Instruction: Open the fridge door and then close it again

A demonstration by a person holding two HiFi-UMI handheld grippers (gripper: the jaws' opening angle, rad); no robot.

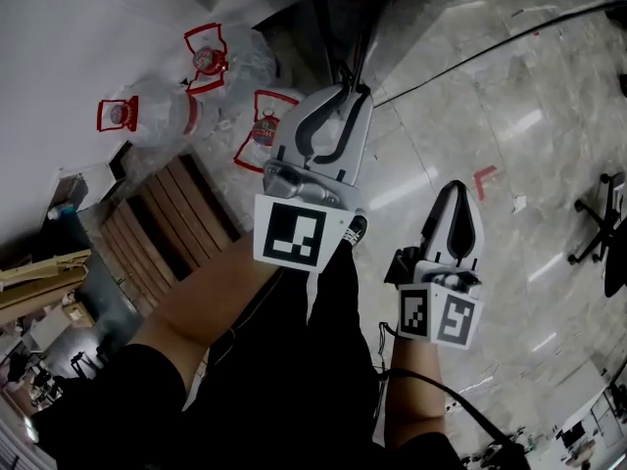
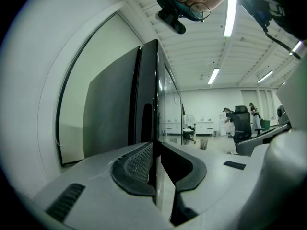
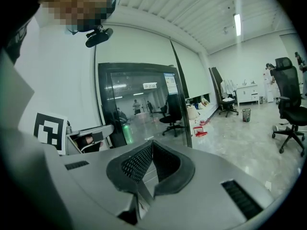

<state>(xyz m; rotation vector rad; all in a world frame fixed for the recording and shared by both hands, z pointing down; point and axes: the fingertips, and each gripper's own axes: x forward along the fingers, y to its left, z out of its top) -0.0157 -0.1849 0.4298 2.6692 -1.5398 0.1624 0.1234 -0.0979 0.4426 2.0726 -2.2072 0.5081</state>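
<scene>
The tall black fridge door with a glass front (image 2: 146,95) is edge-on to the left gripper. A white wall (image 2: 43,80) is close on the door's left. A wide, shiny grey stone floor (image 3: 249,143) lies free to the door's right, with a black office chair (image 3: 290,95) well apart from it. The door's top and bottom are cut off, so I cannot tell how far it is open. The left gripper (image 2: 156,150) is clamped on the door's thin edge, one pad on each side. The right gripper (image 3: 152,143) is away from the door, its jaws pressed together on nothing. Both bare forearms reach forward.
</scene>
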